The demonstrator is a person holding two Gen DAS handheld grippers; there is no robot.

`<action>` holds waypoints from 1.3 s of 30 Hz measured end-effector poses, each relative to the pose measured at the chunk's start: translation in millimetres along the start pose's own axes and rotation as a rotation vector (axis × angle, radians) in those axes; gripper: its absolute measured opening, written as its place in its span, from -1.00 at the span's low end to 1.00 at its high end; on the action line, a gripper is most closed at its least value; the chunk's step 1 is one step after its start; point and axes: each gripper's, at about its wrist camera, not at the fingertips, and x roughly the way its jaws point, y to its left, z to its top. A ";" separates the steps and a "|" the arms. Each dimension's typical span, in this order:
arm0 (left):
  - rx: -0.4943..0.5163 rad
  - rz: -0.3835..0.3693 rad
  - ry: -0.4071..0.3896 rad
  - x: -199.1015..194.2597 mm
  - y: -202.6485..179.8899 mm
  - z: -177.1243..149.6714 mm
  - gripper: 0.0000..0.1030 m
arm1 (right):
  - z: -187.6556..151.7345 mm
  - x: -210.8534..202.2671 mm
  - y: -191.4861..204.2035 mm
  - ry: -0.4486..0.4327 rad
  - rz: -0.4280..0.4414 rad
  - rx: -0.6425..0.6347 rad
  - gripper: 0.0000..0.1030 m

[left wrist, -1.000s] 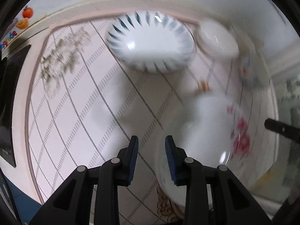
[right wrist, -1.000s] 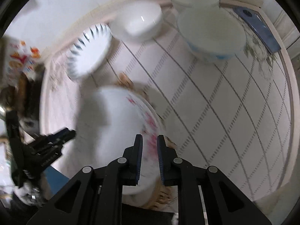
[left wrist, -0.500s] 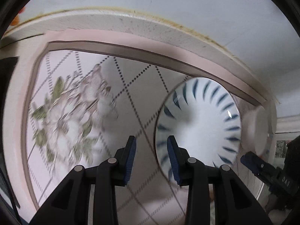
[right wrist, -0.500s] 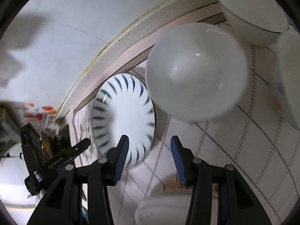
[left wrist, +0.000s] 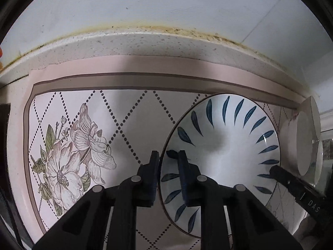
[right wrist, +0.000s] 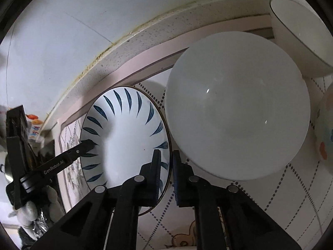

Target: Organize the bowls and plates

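Observation:
A white plate with blue leaf marks point(left wrist: 224, 152) lies on the patterned mat near the wall. My left gripper point(left wrist: 168, 162) straddles its left rim, one finger outside and one inside, the jaws narrowly apart around the rim. My right gripper point(right wrist: 166, 162) straddles the same plate point(right wrist: 127, 133) at its right rim, with a small gap either side. A plain white bowl point(right wrist: 235, 106) sits just right of the plate, touching or nearly so. The right gripper's finger point(left wrist: 291, 183) shows over the plate's far side in the left wrist view.
A second white bowl point(right wrist: 299, 35) stands at the back right by the wall. A bowl with coloured spots point(right wrist: 325, 129) is at the right edge. The raised counter ledge point(left wrist: 145, 45) and wall run close behind. The mat point(left wrist: 68, 158) has a flower print at left.
Both grippers moved in from over the flowered plate to the blue-leaf plate and now bracket its opposite rims. The right jaws have narrowed since half a second ago.

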 end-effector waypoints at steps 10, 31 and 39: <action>0.032 0.018 -0.057 -29.2 -17.0 -28.0 -0.69 | -1.7 -5.6 6.7 -0.015 -0.038 -0.082 -0.76; 0.044 -0.033 -0.140 -126.1 -59.0 -107.8 -0.69 | -45.1 -110.7 -2.6 -0.079 -0.009 -0.192 -0.77; 0.062 -0.053 -0.157 -145.1 -84.7 -143.7 -0.69 | -88.4 -145.1 -23.2 -0.070 -0.019 -0.236 -0.77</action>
